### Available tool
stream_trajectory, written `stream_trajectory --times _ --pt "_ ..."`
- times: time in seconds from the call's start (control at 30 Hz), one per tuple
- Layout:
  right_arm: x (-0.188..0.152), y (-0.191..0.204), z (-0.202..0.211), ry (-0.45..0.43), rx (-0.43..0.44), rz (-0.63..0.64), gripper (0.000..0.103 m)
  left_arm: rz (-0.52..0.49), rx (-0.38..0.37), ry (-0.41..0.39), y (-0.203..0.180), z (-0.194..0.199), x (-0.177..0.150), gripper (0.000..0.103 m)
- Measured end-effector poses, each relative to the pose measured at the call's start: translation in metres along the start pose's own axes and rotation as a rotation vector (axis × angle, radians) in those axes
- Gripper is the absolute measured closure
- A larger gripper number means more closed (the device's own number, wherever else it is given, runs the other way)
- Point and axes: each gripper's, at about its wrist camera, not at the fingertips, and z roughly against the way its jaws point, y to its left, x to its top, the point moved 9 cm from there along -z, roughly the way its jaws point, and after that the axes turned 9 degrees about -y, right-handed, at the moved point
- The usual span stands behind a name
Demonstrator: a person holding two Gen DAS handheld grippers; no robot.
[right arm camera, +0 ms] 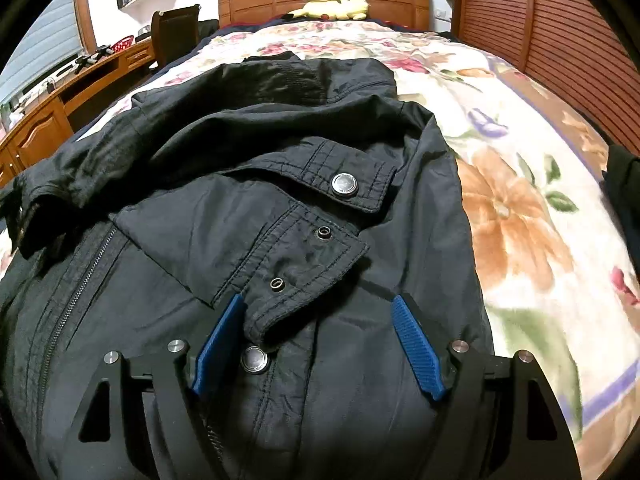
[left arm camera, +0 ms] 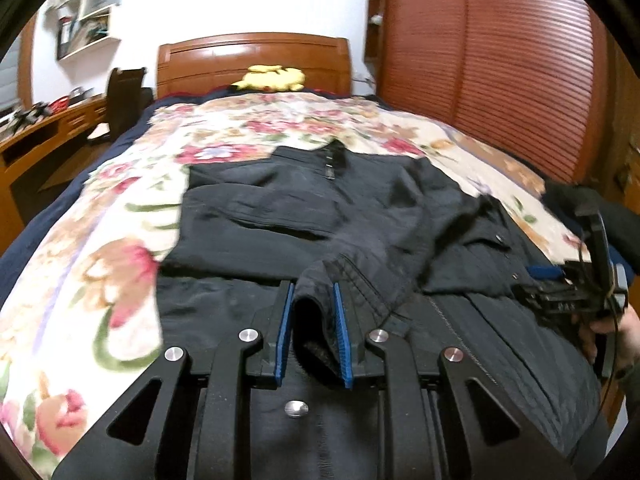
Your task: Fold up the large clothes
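A large black jacket (left arm camera: 304, 204) lies spread on a bed with a floral quilt (left arm camera: 92, 240). My left gripper (left arm camera: 314, 292) is shut on a raised fold of the jacket's sleeve cuff (left arm camera: 320, 280), pinched between its blue pads. In the right wrist view the same jacket (right arm camera: 200, 152) fills the middle. My right gripper (right arm camera: 318, 304) is open over the jacket's front, its blue fingers (right arm camera: 416, 344) on either side of a snap-button flap (right arm camera: 304, 248). The right gripper also shows in the left wrist view (left arm camera: 576, 296) at the right edge, held by a hand.
A wooden headboard (left arm camera: 252, 60) with a yellow plush toy (left arm camera: 276, 78) is at the far end. A slatted wooden wardrobe (left arm camera: 500, 60) stands on the right. A wooden desk (left arm camera: 44, 132) and chair (left arm camera: 124, 100) stand on the left.
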Motion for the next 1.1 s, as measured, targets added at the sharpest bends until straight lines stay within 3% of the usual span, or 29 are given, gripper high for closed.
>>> stream_trajectory --times 0.17,0.23,0.27,0.33,0.4,0.43,0.7,0.8,0.93,1.03,1.1 --pt "0.000 -0.001 0.000 -0.001 0.007 -0.001 0.025 0.028 0.005 -0.003 0.011 0.004 -0.003 0.078" --pt "0.000 -0.001 0.000 -0.002 0.009 -0.001 0.025 0.017 0.010 -0.017 0.012 0.008 -0.003 0.069" --pt "0.000 -0.002 0.000 -0.002 0.011 0.000 0.025 0.010 0.018 -0.033 0.013 0.012 -0.002 0.057" --pt "0.000 -0.002 0.000 -0.003 0.010 0.000 0.025 0.009 -0.001 -0.056 0.012 0.017 0.000 0.049" --pt "0.000 -0.003 0.000 -0.005 0.010 0.001 0.025 0.014 -0.020 -0.064 0.012 0.021 0.001 0.029" --pt "0.000 -0.003 0.000 -0.005 0.009 0.003 0.025 0.015 -0.028 -0.069 0.012 0.023 0.001 0.026" --pt "0.000 -0.003 0.001 -0.011 0.005 0.017 0.025 -0.080 -0.092 -0.016 -0.018 0.017 -0.015 0.026" --pt "0.000 -0.004 0.001 -0.012 0.005 0.021 0.025 -0.159 -0.056 0.033 -0.026 0.007 -0.027 0.026" --pt "0.001 -0.005 0.001 -0.013 0.006 0.022 0.025 -0.160 -0.006 0.083 -0.020 -0.003 -0.034 0.026" --pt "0.001 -0.006 0.001 -0.018 0.009 0.025 0.025 -0.126 0.004 0.102 -0.011 -0.008 -0.034 0.038" --pt "0.001 -0.007 0.001 -0.020 0.012 0.026 0.025 -0.122 0.033 0.117 -0.003 -0.013 -0.032 0.058"
